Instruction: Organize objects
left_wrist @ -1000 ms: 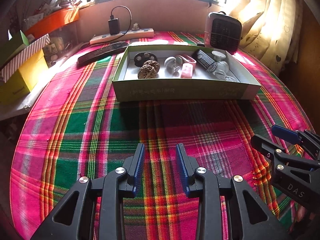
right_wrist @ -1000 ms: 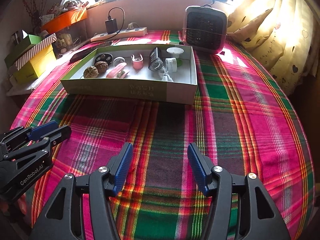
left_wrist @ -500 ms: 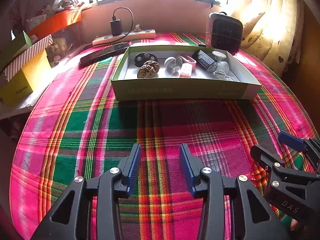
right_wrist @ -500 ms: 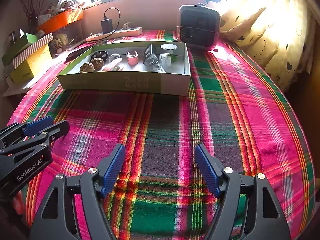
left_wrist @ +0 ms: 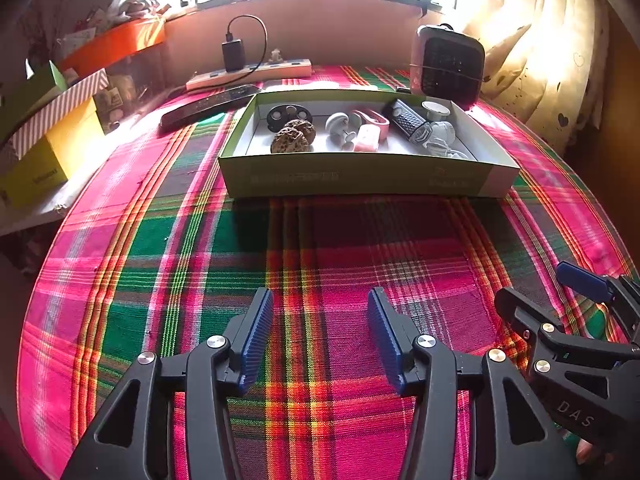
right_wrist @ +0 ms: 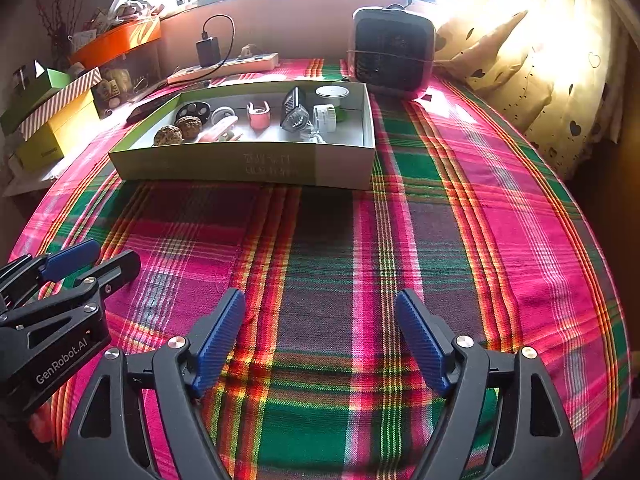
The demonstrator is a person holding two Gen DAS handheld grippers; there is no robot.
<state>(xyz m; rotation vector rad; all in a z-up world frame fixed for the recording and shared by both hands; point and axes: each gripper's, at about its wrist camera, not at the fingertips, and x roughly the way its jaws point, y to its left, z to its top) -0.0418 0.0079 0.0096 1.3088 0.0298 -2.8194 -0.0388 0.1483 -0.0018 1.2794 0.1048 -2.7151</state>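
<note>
A shallow green-sided box (left_wrist: pixel 360 178) (right_wrist: pixel 240 166) stands on the plaid cloth at the far middle. It holds several small things: two brown walnuts (left_wrist: pixel 292 136), a black round case (left_wrist: pixel 288 114), a white knob (left_wrist: pixel 338 124), pink clips (left_wrist: pixel 370 136), a black grater-like piece (left_wrist: pixel 408 124) and white caps (left_wrist: pixel 436 110). My left gripper (left_wrist: pixel 320 334) is open and empty, low over the near cloth. My right gripper (right_wrist: pixel 320 336) is open and empty, to the right of the left one, also near the front.
A small heater (left_wrist: pixel 446 62) (right_wrist: pixel 390 56) stands behind the box at the right. A power strip with a charger (left_wrist: pixel 248 72) and a dark remote (left_wrist: pixel 208 104) lie at the back left. Yellow, striped and orange boxes (left_wrist: pixel 44 148) stack at the left. Curtains (right_wrist: pixel 540 60) hang at the right.
Both grippers have opened wider and drawn back a little from the box. Nothing in the box has moved.
</note>
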